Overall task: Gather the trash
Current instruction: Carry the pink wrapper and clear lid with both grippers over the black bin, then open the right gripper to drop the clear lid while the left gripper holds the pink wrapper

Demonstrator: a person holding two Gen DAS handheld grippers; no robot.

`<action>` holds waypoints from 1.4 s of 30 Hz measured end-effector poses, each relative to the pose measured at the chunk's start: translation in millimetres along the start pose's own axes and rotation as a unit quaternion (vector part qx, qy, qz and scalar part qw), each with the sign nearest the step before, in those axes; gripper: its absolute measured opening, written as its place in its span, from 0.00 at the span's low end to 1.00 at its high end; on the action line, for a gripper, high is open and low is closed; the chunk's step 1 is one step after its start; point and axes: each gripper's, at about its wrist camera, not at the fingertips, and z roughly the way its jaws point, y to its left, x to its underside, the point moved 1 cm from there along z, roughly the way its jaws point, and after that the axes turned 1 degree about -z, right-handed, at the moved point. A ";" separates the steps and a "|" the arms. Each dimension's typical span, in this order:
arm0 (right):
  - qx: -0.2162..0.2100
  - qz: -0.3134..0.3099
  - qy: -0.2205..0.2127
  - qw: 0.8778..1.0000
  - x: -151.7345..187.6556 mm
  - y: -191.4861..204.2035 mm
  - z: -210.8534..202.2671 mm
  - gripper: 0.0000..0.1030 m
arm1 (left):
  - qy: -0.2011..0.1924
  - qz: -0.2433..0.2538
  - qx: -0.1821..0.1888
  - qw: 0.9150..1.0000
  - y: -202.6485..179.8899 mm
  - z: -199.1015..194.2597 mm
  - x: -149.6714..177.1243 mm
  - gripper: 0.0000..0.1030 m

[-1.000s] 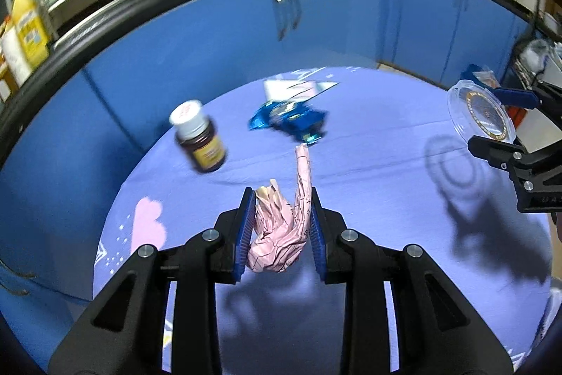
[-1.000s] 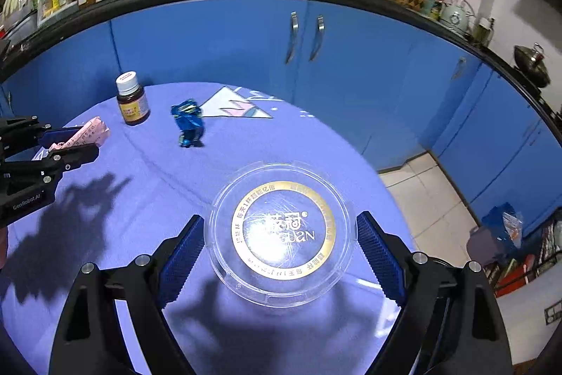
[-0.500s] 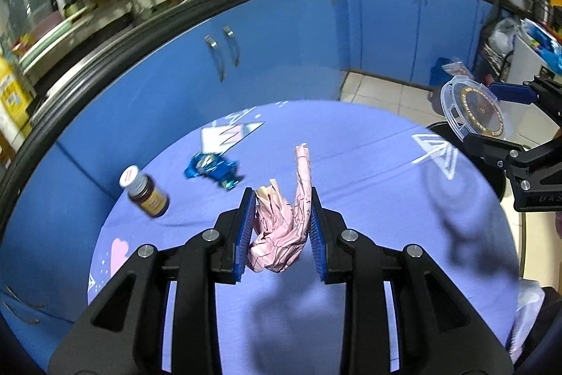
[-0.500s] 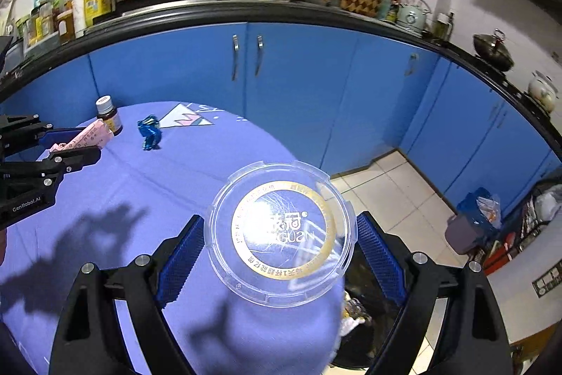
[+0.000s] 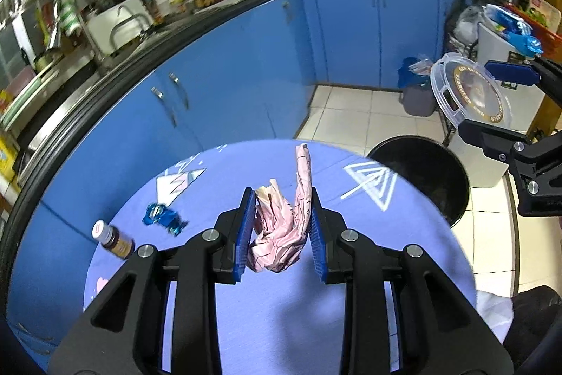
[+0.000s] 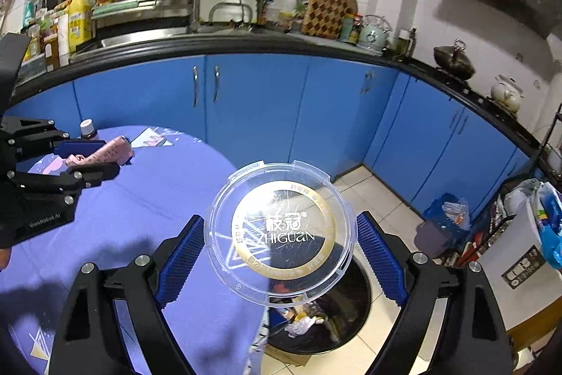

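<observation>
My left gripper (image 5: 279, 227) is shut on a crumpled pink paper wrapper (image 5: 281, 234) and holds it above the purple table (image 5: 281, 311); it also shows at the left of the right wrist view (image 6: 95, 159). My right gripper (image 6: 281, 241) is shut on a clear round plastic lid (image 6: 281, 231) with a gold ring, held over the table's edge above a black trash bin (image 6: 323, 322) that holds scraps. The bin (image 5: 425, 171) and the lid (image 5: 470, 94) also show in the left wrist view. A blue foil wrapper (image 5: 163, 217) and a small brown bottle (image 5: 114, 239) lie on the table.
Blue kitchen cabinets (image 6: 281, 101) curve behind the table under a cluttered counter. A grey bin with a blue bag (image 6: 439, 224) stands on the tiled floor. A white box and a rack (image 6: 527, 234) stand at the right.
Both grippers have swung right toward the table's edge with their loads still held. The black bin has come into view under the lid. The bottle and blue wrapper have dropped back to the left.
</observation>
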 end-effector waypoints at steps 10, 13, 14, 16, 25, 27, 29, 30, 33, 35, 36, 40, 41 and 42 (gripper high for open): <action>0.017 0.016 -0.019 1.000 1.9 -30.7 -18.2 0.82 | -0.012 0.025 0.012 1.000 -37.7 -0.3 -25.6 0.29; 0.021 0.021 -0.022 0.999 3.5 -39.4 -20.2 0.82 | -0.013 0.031 0.016 0.999 -46.2 2.0 -31.1 0.29; 0.023 0.021 -0.022 0.999 3.4 -41.3 -20.5 0.82 | -0.013 0.033 0.017 0.999 -49.1 3.1 -33.1 0.29; 0.026 0.023 -0.023 0.999 4.1 -45.8 -20.7 0.82 | -0.013 0.037 0.018 0.999 -52.1 4.7 -35.4 0.29; 0.037 0.030 -0.031 0.998 1.2 -67.1 -21.7 0.82 | -0.014 0.053 0.025 0.998 -72.5 15.3 -54.5 0.29; 0.038 0.032 -0.033 0.998 -0.5 -72.2 -21.0 0.82 | -0.017 0.055 0.026 0.998 -75.9 16.9 -58.6 0.29; 0.040 0.035 -0.035 0.998 -2.7 -76.5 -20.2 0.82 | -0.020 0.057 0.028 0.998 -79.3 18.2 -64.5 0.29; 0.041 0.036 -0.035 0.998 -3.7 -79.2 -19.6 0.82 | -0.021 0.057 0.028 0.998 -79.9 18.6 -66.8 0.29; 0.044 0.040 -0.038 0.998 -6.5 -85.7 -17.7 0.82 | -0.025 0.057 0.029 0.998 -82.3 21.1 -73.8 0.29; 0.046 0.042 -0.040 0.997 -7.6 -89.7 -16.7 0.82 | -0.026 0.056 0.029 0.998 -83.2 24.0 -77.6 0.29; 0.046 0.044 -0.040 0.997 -8.6 -92.3 -15.6 0.82 | -0.025 0.056 0.030 0.998 -83.7 25.2 -78.9 0.29; 0.046 0.048 -0.039 0.997 -10.4 -97.4 -11.0 0.82 | -0.022 0.056 0.031 0.998 -85.0 31.7 -84.2 0.29; 0.046 0.048 -0.038 0.997 -10.4 -98.6 -9.6 0.82 | -0.021 0.056 0.031 0.998 -85.7 33.6 -85.4 0.29; 0.046 0.048 -0.037 0.997 -10.2 -99.6 -8.7 0.82 | -0.021 0.056 0.031 0.998 -85.9 34.8 -86.2 0.29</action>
